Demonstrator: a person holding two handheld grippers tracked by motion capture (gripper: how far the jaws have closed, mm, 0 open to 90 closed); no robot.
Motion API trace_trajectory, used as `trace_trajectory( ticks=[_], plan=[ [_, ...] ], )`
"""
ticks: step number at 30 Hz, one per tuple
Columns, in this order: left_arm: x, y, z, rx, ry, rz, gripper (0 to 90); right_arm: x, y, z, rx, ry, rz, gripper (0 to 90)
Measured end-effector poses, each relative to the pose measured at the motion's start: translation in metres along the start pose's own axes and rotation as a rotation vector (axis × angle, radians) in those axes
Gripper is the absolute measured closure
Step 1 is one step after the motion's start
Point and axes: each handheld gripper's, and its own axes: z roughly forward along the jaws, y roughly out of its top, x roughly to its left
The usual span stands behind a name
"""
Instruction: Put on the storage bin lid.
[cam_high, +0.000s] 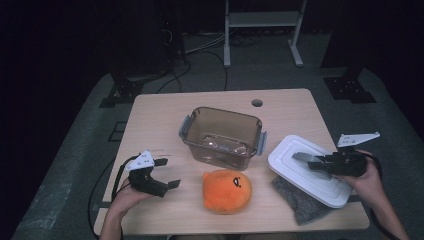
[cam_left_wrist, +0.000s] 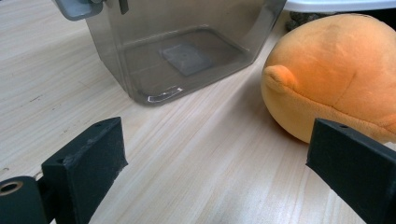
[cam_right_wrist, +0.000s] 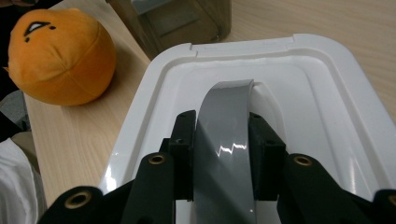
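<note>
The right tongs (cam_right_wrist: 223, 140) are pinching the grey handle (cam_right_wrist: 224, 135) of the white lid (cam_high: 305, 170), which is lying at the counter's (cam_high: 160, 115) right edge, partly over a grey cloth (cam_high: 300, 202). The left tongs (cam_high: 167, 172) are hovering spread, near left of the orange plush (cam_high: 226, 191) and the clear container (cam_high: 222, 136).

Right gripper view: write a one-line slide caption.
Right gripper shut on the grey handle of the white lid, orange plush toy beyond.

Glossy plastic lid (cam_right_wrist: 299, 93); plush toy (cam_high: 226, 190)
</note>
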Motion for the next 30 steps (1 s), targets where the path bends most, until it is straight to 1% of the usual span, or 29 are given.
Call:
trace_trajectory(
  ticks=[9, 14, 17, 23, 26, 29, 30],
  plan=[
    [0.000, 0.000, -0.001, -0.002, -0.001, 0.003, 3.8, -0.001, -0.017, 0.023, 0.007, 0.026, 0.031, 66.0],
    [0.000, 0.000, -0.001, 0.000, -0.003, 0.002, 3.7, -0.001, -0.024, 0.028, 0.006, 0.030, 0.041, 65.8],
    [0.000, 0.000, 0.000, -0.002, -0.005, 0.001, 3.7, -0.001, -0.027, 0.028, 0.004, 0.030, 0.046, 64.9],
    [0.000, 0.000, 0.000, 0.002, -0.006, 0.001, 3.7, -0.001, -0.029, 0.028, 0.004, 0.032, 0.055, 57.5],
    [0.000, 0.000, 0.000, 0.002, -0.007, 0.001, 3.6, -0.001, -0.025, 0.024, -0.016, 0.018, 0.056, 51.0],
    [0.000, -0.001, 0.000, 0.006, -0.007, 0.005, 3.6, -0.001, -0.018, 0.016, -0.043, 0.008, 0.053, 45.9],
    [0.000, -0.001, 0.000, 0.006, -0.007, 0.005, 3.6, -0.001, -0.018, 0.016, -0.043, 0.008, 0.053, 45.9]
  ],
)
